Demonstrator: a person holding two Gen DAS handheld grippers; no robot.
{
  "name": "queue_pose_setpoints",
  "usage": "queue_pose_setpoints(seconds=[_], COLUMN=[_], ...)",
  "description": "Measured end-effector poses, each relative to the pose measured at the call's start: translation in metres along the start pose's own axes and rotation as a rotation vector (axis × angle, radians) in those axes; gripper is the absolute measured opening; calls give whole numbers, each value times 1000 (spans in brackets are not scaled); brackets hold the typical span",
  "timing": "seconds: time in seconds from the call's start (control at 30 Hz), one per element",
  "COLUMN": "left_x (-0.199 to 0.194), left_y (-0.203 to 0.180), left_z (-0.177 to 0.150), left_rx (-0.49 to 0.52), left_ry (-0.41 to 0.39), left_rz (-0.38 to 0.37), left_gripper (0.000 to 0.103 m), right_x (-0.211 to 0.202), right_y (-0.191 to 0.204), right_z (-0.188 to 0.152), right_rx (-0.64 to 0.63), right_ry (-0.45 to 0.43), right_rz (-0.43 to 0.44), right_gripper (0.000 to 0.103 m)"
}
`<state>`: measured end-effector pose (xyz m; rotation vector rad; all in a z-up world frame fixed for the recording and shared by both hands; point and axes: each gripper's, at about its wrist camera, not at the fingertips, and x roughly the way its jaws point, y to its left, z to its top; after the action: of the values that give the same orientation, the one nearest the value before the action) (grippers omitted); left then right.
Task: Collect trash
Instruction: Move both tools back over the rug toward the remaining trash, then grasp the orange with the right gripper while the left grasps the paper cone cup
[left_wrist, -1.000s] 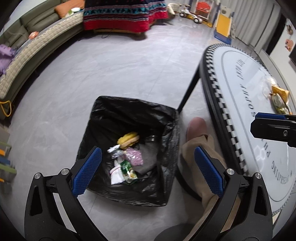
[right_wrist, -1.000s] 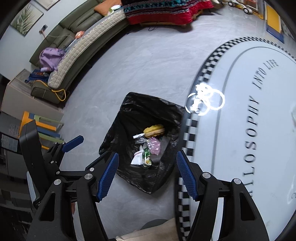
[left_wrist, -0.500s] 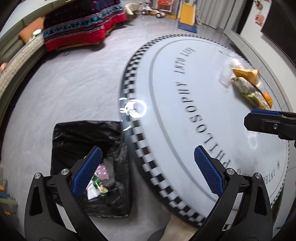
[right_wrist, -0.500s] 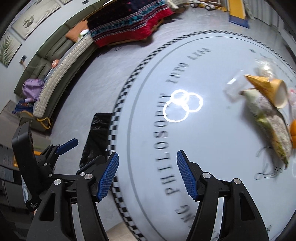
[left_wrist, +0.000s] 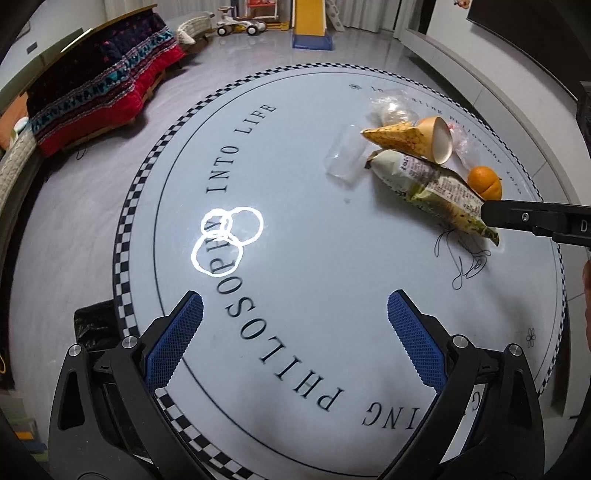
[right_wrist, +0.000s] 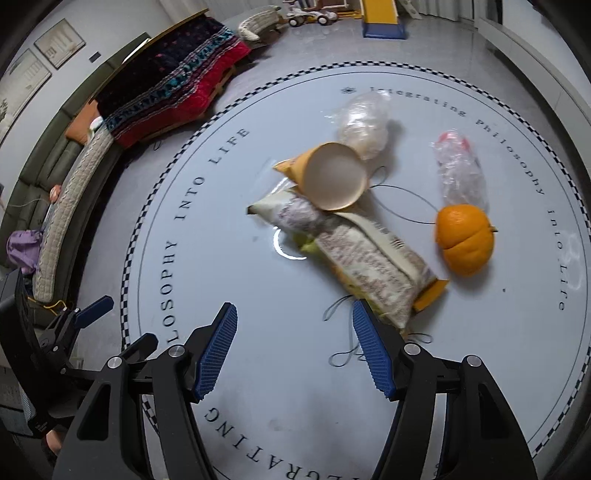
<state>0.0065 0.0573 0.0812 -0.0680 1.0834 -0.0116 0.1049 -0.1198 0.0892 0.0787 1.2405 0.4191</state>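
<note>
Trash lies on the round white table (left_wrist: 295, 184): a printed snack bag (right_wrist: 362, 262), a yellow paper cone (right_wrist: 328, 177), an orange peel (right_wrist: 465, 240), a clear crumpled bag (right_wrist: 365, 122), a clear-and-pink wrapper (right_wrist: 458, 166) and a clear plastic cup (left_wrist: 345, 158). The snack bag (left_wrist: 432, 188) and cone (left_wrist: 413, 138) also show in the left wrist view. My right gripper (right_wrist: 295, 339) is open and empty, its right finger just short of the snack bag's near end. My left gripper (left_wrist: 295, 325) is open and empty above the table's near side.
A black trash bag (left_wrist: 96, 325) peeks out on the floor left of the table edge. A sofa (right_wrist: 70, 192) with a patterned blanket (right_wrist: 170, 92) curves along the left. Toys and a yellow slide (left_wrist: 310, 22) stand at the far end of the room.
Both grippers have swung from above the trash bag on the floor to above the table. The right gripper has come close to the snack bag. Both stay open.
</note>
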Motion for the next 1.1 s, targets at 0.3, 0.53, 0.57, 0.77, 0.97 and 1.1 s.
queue_pose_setpoints(seconds=[0.3,0.53,0.57,0.77,0.97,1.1], left_x=[11,22,27,52,71,81], left_y=[-49,-91,-95,-111,-134,-144], left_z=[47,92,98,129,144,146], left_rx=[56,103,107,95,180,230], left_ry=[12,7,11,34,47,50], left_rz=[-3,21,29,81,148,165], left_gripper=[97,97,97,97,97,97], right_x=[1,18,22,34,46,48], right_y=[-68,-103,-104,-116,-140,-156], right_z=[24,42,43,50,54,50], right_rx=[90,125,126,121,140,168], right_ry=[-7,25,31,11,33,45], right_rz=[-45,-89,-88,-127,-137,-114], right_gripper=[66,73,73,84,76,56])
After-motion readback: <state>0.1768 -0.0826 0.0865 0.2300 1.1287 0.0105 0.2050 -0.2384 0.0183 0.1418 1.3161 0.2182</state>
